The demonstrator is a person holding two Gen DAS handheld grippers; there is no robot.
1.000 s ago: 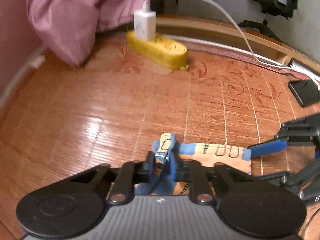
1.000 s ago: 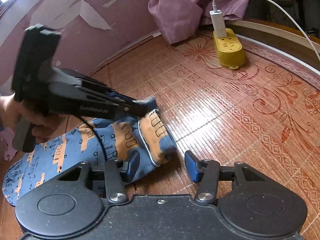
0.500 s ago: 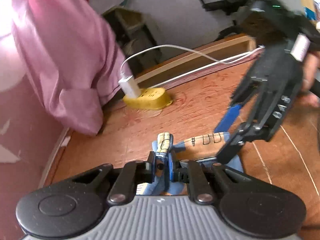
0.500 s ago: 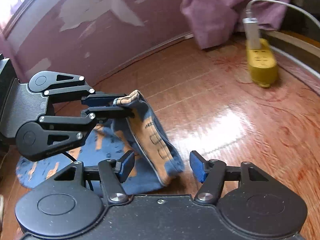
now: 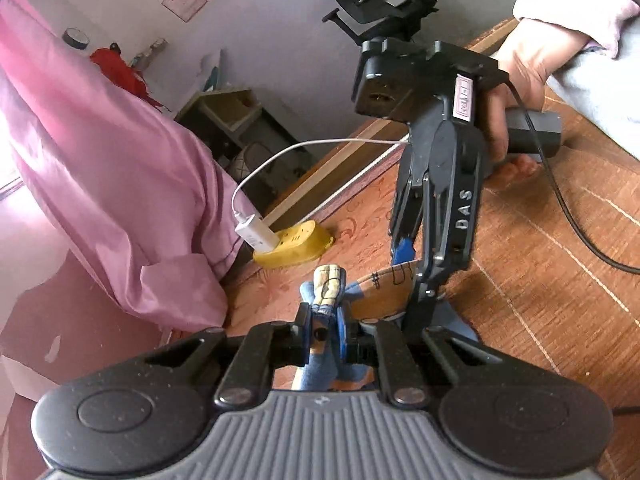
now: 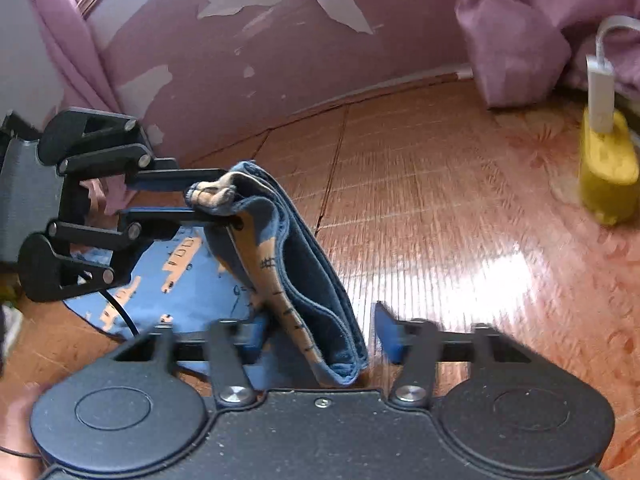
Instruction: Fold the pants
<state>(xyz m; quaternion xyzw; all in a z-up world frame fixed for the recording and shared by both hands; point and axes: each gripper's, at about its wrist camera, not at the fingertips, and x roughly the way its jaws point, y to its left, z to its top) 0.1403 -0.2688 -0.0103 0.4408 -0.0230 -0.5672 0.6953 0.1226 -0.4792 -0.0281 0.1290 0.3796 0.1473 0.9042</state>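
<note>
The small blue cotton pants with an orange vehicle print (image 6: pixel 280 264) are partly lifted off the reddish woven bamboo mat (image 6: pixel 440 200) near its wall-side edge: one bunched hem or waistband corner hangs from the left tool (image 5: pixel 325 330), while the rest trails down to lie flat on the mat. The left tool is closed tight on that bunched corner, a wad of fabric poking out past its blue pads. The right tool (image 6: pixel 320 334) stands wide open, its blue-padded fingers (image 6: pixel 386 334) on either side of the hanging fold without pinching it; it holds nothing. In the left wrist view the right tool (image 5: pixel 416 276) points downward beside the raised cloth, gripped by a person's hand (image 5: pixel 520 76) in a pale sleeve. The cloth looks light, thin and fully limp, sagging in soft drapes from the one held point, so it will likely follow any pull and collapse when let go. A doubled seam or hem edge would probably give the surest hold, since single layers may slip or separate; the thick stitched edge between the right tool's fingers seems a sensible place to close. A yellow plastic power strip with a white charger plugged in (image 6: pixel 608 168) sits toward the far edge, well apart, beside a pink satin curtain (image 5: pixel 112 184).
</note>
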